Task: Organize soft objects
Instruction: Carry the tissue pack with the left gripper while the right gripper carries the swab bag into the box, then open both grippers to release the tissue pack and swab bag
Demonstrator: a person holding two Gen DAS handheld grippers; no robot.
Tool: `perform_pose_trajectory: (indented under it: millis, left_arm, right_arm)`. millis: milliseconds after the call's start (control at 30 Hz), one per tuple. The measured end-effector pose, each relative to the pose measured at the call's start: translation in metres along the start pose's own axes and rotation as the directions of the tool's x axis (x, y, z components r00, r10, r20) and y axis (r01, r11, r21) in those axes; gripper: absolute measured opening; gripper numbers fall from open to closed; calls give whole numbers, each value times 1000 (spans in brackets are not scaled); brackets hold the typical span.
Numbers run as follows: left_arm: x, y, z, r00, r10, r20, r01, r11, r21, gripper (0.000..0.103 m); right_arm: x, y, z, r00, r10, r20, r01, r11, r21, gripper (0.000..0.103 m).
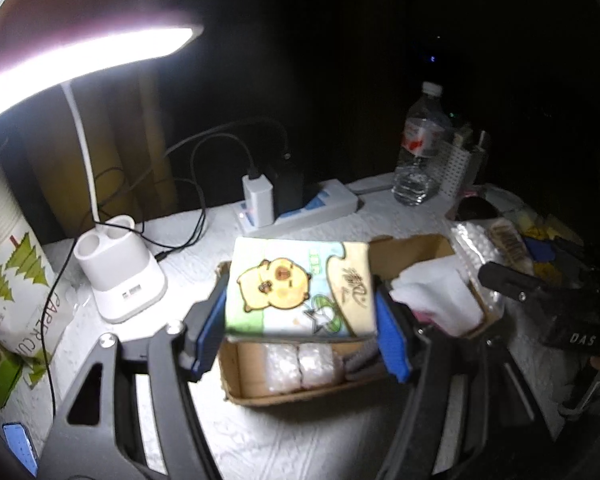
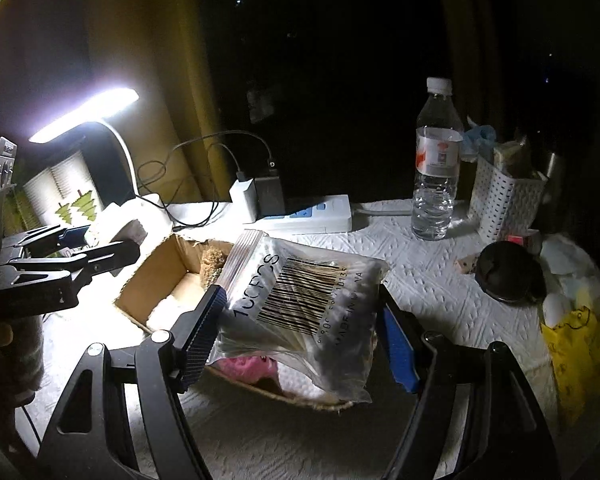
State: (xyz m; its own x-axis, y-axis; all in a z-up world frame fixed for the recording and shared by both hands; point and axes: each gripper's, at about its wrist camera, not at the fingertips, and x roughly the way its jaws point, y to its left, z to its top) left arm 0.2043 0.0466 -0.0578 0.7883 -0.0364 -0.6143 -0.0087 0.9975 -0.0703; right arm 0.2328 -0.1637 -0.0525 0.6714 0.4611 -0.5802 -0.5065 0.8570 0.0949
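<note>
At the left edge of the left wrist view a pack of paper cups leans on the counter, with the white lamp base just right of it under the bright lamp bar. At the centre of that frame the left tongs are closed to the width of a tissue pack printed with a yellow cartoon animal, one blue pad pressed on each side. The pack hangs over the left half of an open cardboard box, where white bubble-wrapped bundles already lie.

In the right wrist view the same box sits at the centre left, and the right tongs grip a zip bag of cotton swabs across its width, over the box's near right part, above something pink and a white sheet. Both soft things are thus held above the box, not yet set down.

Further right stand a power strip, a water bottle and a white perforated basket.

The risks, as I judge them: the slick bag may slip or sag from its grip; the two tongs work close together over one small box and could knock each other; the light box may slide or tip if a pack is pushed against its wall.
</note>
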Motion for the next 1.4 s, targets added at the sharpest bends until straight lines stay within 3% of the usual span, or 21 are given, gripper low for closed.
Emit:
perform_pose_trajectory:
  millis: [300, 633, 800, 1400]
  left_arm:
    - [50, 11, -9, 997, 2, -77, -4, 1000, -28, 67]
    - [77, 12, -19, 991, 11, -136, -16, 999, -34, 69]
    - [69, 14, -16, 996, 3, -94, -7, 999, -47, 94]
    - [4, 8, -18, 1000, 1, 1, -1, 1000, -31, 94]
  right_arm:
    - [41, -9, 2, 999, -8, -49, 8, 1000, -5, 76]
    - [71, -13, -3, 995, -6, -102, 5, 1000, -3, 76]
    - [71, -12, -2, 996, -12, -88, 11, 1000, -12, 77]
    - [20, 17, 1, 999, -48, -26, 47, 998, -36, 78]
